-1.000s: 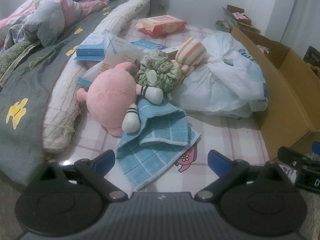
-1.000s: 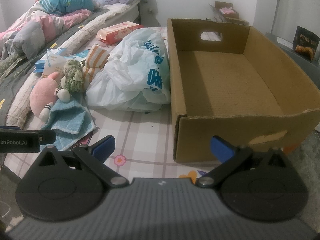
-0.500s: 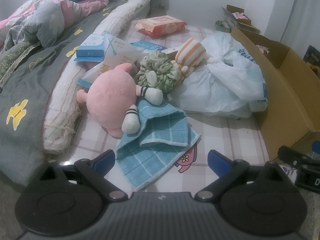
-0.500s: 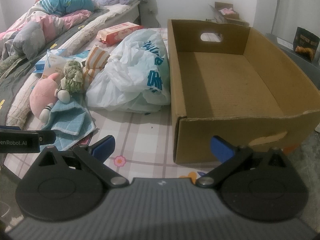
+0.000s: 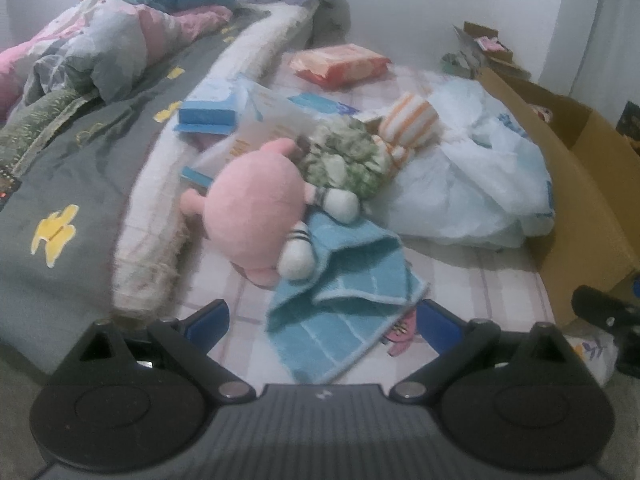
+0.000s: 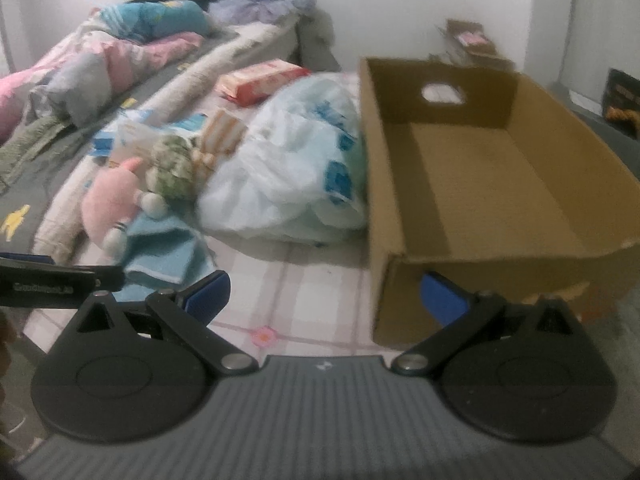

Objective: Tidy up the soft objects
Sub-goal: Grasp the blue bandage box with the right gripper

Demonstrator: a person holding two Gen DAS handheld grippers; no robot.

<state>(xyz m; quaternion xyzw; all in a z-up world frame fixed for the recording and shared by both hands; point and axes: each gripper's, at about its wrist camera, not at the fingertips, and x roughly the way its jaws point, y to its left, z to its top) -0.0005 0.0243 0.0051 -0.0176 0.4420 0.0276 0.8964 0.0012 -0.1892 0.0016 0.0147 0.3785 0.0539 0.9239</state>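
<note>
The left gripper [image 5: 323, 318] moved forward toward the blue towel [image 5: 344, 296], which came to lie between its wide-spread fingers [image 5: 208, 318]. The right gripper [image 6: 326, 292] edged closer to the cardboard box [image 6: 400, 292]. Both views turned blurry with the motion.

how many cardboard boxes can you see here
2: a large open cardboard box beside the white plastic bag, and a smaller box by the far wall. Others may be hidden.

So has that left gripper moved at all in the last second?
Yes. In its own view the pink plush and blue towel loom larger and nearer the open left gripper, so it has edged forward toward them.
</note>
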